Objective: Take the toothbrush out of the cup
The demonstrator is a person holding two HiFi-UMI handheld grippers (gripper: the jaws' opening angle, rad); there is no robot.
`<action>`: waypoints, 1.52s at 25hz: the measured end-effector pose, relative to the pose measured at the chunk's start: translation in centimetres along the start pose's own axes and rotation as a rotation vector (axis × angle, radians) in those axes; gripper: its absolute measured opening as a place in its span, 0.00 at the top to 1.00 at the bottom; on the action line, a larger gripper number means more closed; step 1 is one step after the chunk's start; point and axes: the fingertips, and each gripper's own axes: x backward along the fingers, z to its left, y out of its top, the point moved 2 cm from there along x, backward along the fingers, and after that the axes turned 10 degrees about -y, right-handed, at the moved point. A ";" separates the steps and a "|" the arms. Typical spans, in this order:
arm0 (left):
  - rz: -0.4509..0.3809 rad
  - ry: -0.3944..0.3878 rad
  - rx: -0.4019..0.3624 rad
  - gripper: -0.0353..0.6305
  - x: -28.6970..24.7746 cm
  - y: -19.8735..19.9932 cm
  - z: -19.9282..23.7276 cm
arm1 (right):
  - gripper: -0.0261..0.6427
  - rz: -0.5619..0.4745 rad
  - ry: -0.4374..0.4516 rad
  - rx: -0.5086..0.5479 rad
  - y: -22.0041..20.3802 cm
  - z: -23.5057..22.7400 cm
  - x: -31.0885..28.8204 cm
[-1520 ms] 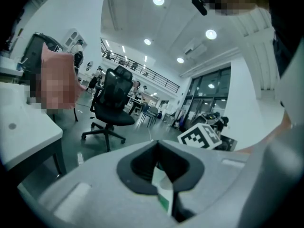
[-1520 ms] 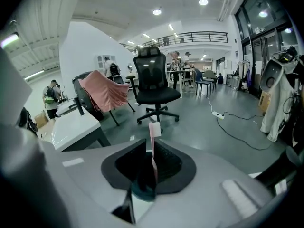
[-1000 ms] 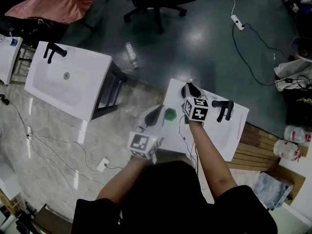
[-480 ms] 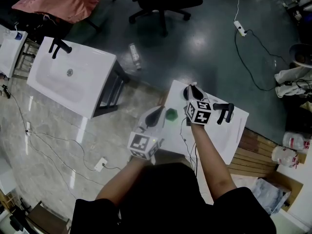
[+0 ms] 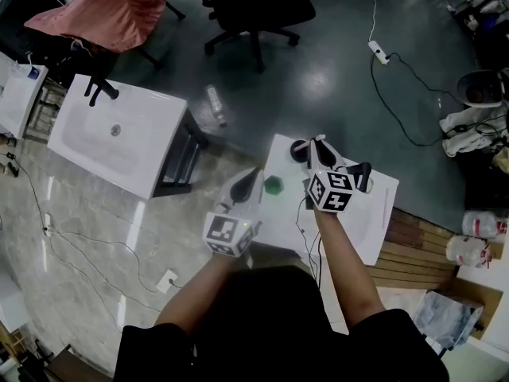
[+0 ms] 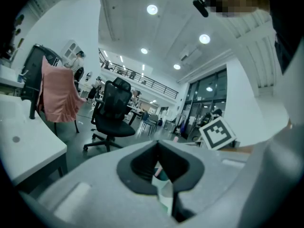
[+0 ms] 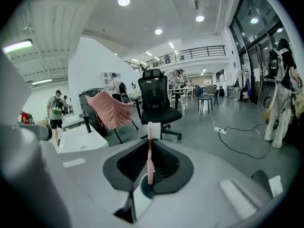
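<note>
While the right gripper (image 5: 313, 145) pinches the pink toothbrush (image 7: 150, 152) upright between its jaws, bristle head above the tips, it hovers over the far edge of the white surface (image 5: 359, 228). The left gripper (image 5: 255, 176) is at the surface's left edge, its jaws pressed onto the rim of the green cup (image 5: 273, 185), which sits apart from the toothbrush.

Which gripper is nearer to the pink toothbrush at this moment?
Right. The right gripper has its fingers closed on the toothbrush, which sticks out past their tips. The left gripper sits apart to its left, beside the green cup.
</note>
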 end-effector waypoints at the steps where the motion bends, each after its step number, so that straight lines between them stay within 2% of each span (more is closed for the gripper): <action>1: -0.007 -0.003 -0.004 0.94 0.3 0.4 -0.3 | 0.93 -0.019 0.001 -0.009 0.7 0.0 1.0; 6: -0.056 -0.035 -0.009 0.94 1.5 2.2 -1.8 | 0.93 -0.106 -0.003 -0.034 3.7 0.4 6.5; 11: -0.042 -0.118 -0.025 0.94 2.0 3.0 -4.2 | 0.93 -0.172 -0.038 -0.055 5.1 0.8 12.1; 19: -0.002 -0.244 -0.055 0.94 -0.5 2.0 -10.2 | 0.93 -0.221 -0.131 -0.143 4.6 -4.2 19.2; 24: 0.028 -0.315 -0.050 0.94 -4.3 -0.6 -15.8 | 0.93 -0.226 -0.187 -0.172 2.8 -10.5 23.1; 29: 0.058 -0.353 -0.071 0.94 -9.5 -4.3 -24.4 | 0.93 -0.221 -0.206 -0.184 0.7 -19.2 27.5; 38: 0.114 -0.307 -0.049 0.94 -17.0 -12.6 -37.9 | 0.93 -0.120 -0.177 -0.148 -5.0 -36.0 32.5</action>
